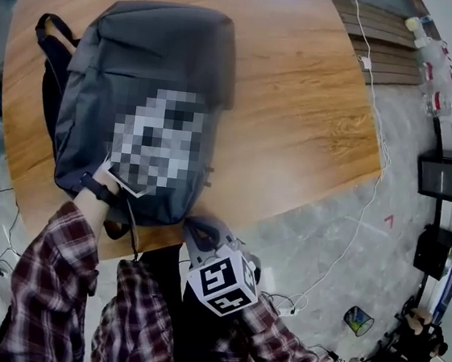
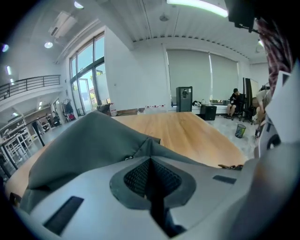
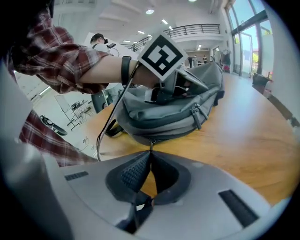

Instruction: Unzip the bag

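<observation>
Right hand-held gripper (image 3: 149, 153) pinches zipper pull (image 3: 150, 142); left hand-held gripper (image 2: 151, 160) pressed together; wooden table (image 1: 300, 103).

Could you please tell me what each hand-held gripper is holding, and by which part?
The right hand-held gripper pinches the zipper pull at the near edge of the bag; the left hand-held gripper grips a fold of its fabric.
</observation>
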The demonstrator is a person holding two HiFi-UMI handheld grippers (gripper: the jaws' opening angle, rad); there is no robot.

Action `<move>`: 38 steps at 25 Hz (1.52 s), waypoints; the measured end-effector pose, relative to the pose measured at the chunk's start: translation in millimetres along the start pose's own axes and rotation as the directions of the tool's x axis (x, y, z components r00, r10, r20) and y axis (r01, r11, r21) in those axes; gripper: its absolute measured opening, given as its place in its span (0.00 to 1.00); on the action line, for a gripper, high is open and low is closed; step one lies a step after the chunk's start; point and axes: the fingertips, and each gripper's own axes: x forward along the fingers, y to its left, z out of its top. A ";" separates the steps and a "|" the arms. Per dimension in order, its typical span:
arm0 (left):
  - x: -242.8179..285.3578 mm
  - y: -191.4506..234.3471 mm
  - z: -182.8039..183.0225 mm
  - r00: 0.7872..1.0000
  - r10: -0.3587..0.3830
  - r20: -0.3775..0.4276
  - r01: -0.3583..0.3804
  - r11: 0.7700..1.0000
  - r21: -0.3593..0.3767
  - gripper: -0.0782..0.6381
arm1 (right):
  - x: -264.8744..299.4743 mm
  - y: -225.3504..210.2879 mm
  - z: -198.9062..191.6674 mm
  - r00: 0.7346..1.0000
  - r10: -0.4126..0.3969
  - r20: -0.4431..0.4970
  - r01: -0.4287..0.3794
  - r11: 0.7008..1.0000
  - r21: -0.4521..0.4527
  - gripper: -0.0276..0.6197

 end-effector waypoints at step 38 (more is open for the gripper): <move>-11.7 -26.0 25.3 0.999 -0.047 -0.028 0.050 0.992 0.112 0.12 | 2.8 -192.6 70.3 0.981 -0.181 0.071 0.191 0.965 -0.181 0.07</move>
